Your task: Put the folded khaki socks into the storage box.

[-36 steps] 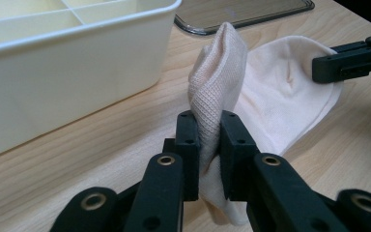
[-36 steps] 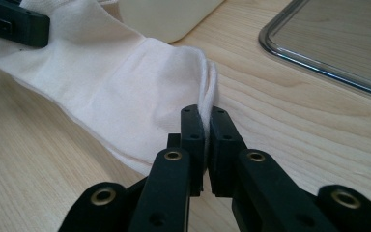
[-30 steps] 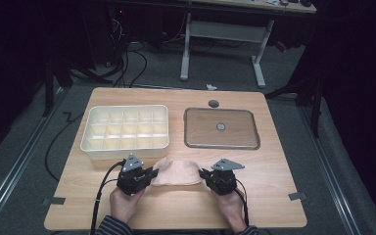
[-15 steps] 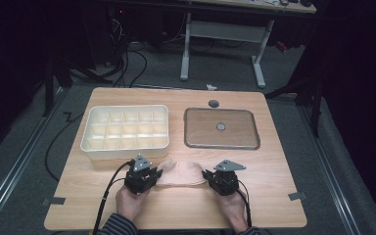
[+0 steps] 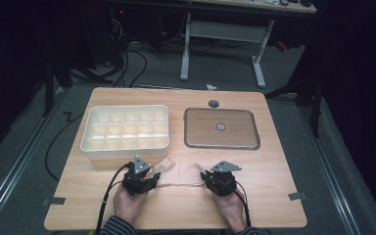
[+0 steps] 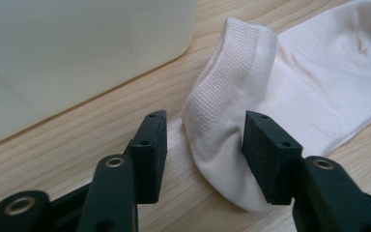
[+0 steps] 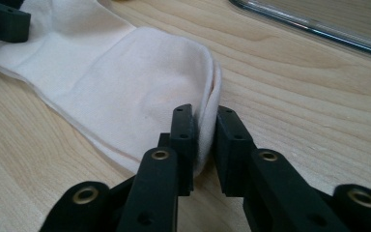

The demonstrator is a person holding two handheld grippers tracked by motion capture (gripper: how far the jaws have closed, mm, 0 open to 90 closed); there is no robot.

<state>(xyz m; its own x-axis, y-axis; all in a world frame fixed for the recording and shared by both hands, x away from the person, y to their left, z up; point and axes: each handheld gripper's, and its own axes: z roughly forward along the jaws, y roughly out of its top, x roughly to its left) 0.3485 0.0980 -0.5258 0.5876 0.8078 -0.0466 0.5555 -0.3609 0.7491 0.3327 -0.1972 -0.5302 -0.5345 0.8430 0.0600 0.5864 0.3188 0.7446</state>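
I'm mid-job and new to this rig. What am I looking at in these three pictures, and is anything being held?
A person works at a wooden table with a hand-held two-finger gripper in each hand. The high view looks down from above. The other two pictures come from cameras riding on the grippers, looking along their black fingers. On the table lie a pale sock, a white compartment tray and a flat clear lid. The left gripper stands open around the sock's cuff, and the right gripper is at its toe end. Both have just been opening, so the sock looks released rather than held.
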